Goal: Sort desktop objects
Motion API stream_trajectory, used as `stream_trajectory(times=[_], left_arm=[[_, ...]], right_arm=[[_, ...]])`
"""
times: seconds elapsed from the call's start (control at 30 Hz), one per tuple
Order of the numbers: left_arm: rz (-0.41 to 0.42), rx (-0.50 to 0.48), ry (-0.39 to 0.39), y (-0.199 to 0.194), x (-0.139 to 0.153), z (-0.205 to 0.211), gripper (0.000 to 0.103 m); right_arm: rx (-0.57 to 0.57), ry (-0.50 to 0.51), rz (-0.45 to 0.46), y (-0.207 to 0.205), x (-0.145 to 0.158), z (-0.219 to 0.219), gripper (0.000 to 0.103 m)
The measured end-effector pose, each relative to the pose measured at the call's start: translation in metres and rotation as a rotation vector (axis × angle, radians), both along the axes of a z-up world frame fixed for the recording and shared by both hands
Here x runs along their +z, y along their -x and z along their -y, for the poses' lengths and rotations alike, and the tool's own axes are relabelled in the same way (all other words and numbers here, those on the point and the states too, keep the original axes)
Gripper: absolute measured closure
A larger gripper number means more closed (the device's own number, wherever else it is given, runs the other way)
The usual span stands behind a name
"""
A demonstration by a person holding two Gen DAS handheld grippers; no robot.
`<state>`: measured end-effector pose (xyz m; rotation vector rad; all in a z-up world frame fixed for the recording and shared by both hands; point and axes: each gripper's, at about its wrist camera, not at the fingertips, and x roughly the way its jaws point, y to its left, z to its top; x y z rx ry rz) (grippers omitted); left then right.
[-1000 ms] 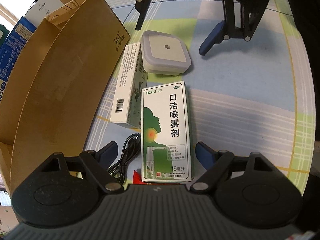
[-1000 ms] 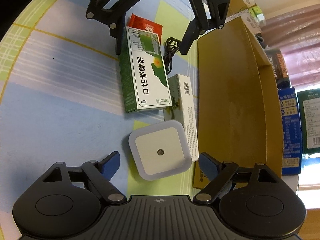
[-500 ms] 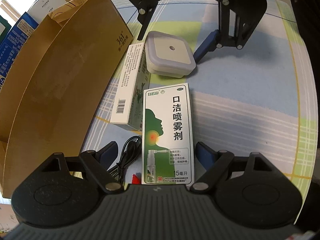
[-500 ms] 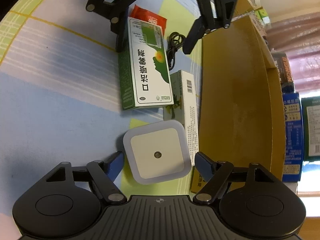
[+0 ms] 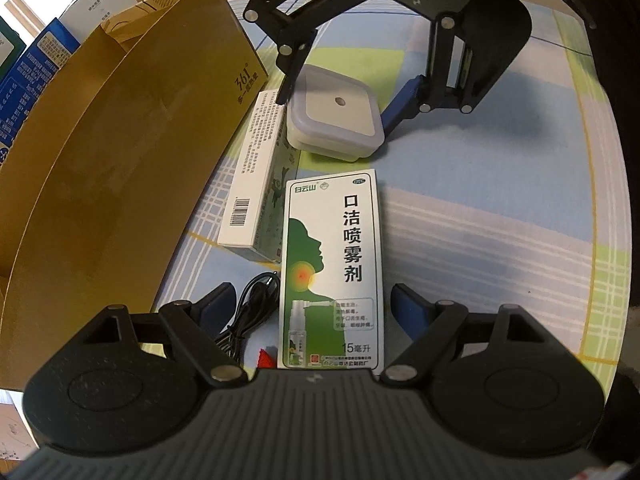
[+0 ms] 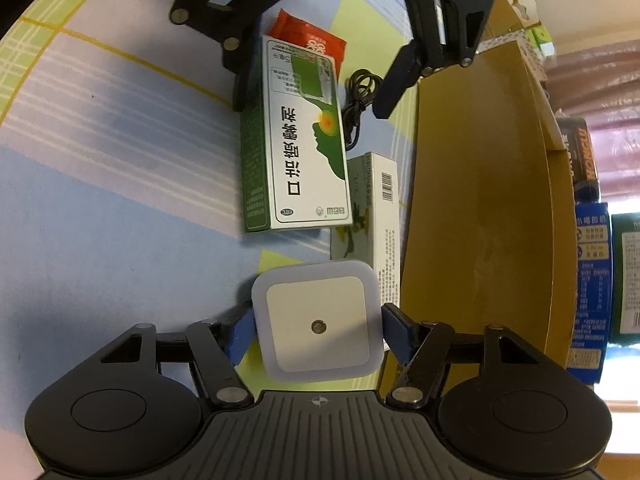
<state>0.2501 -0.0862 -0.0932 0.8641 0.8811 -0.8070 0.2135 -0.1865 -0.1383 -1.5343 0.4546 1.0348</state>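
Note:
A green-and-white spray box point(image 5: 332, 264) lies flat on the checked cloth, its near end between the fingers of my left gripper point(image 5: 312, 304), which is open with a gap on each side. Beyond it sits a square white night light point(image 5: 336, 116). In the right wrist view my right gripper point(image 6: 318, 328) is shut on the night light point(image 6: 318, 320), a blue pad point(image 6: 240, 332) pressing each side. A narrow white box point(image 5: 256, 176) lies beside both, against the cardboard. The left gripper point(image 6: 316, 92) straddles the spray box point(image 6: 304, 140) at the far end.
A tall brown cardboard box point(image 5: 120, 160) runs along the left side. A coiled black cable point(image 5: 256, 312) and a red packet point(image 6: 304, 40) lie by the spray box's near end. Blue cartons point(image 6: 592, 288) stand behind the cardboard.
My right gripper slid forward around the night light and narrowed its fingers onto its sides. My left gripper edged a little forward along the spray box and stayed open.

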Motion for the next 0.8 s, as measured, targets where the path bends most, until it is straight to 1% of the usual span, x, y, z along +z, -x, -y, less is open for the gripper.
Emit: stream_trajectory(times=[0.13,0.23,0.33,0.37,0.43,0.53,0.57,0.67,0.8], left_arm=[[-0.010,0.006,0.013,-0.001,0.001,0.002,0.023],[-0.027,0.009,0.023,-0.003,0.001,0.006,0.026],[-0.055,0.015,0.030,-0.007,0.001,0.011,0.033],[-0.061,0.016,0.025,-0.008,0.000,0.012,0.039],[-0.074,0.021,0.016,-0.011,-0.002,0.015,0.043],[-0.095,0.036,0.015,-0.016,-0.003,0.015,0.046],[-0.099,0.043,0.017,-0.016,-0.003,0.015,0.048],[-0.112,0.051,0.012,-0.014,-0.002,0.016,0.049],[-0.133,0.056,0.011,-0.007,-0.001,0.019,0.050]], right_arm=[[-0.049,-0.019,-0.021,-0.004,0.004,-0.001,0.039],[-0.098,-0.048,-0.060,-0.008,0.009,-0.002,0.040],[-0.122,-0.065,-0.083,-0.008,0.012,0.000,0.040],[-0.132,-0.070,-0.091,-0.010,0.013,0.001,0.040],[-0.156,-0.085,-0.106,-0.014,0.015,0.005,0.040],[-0.202,-0.107,-0.130,-0.018,0.015,0.007,0.040],[-0.212,-0.110,-0.135,-0.019,0.017,-0.002,0.040],[-0.254,-0.127,-0.160,-0.023,0.025,-0.011,0.040],[-0.334,-0.169,-0.206,-0.025,0.029,-0.002,0.040]])
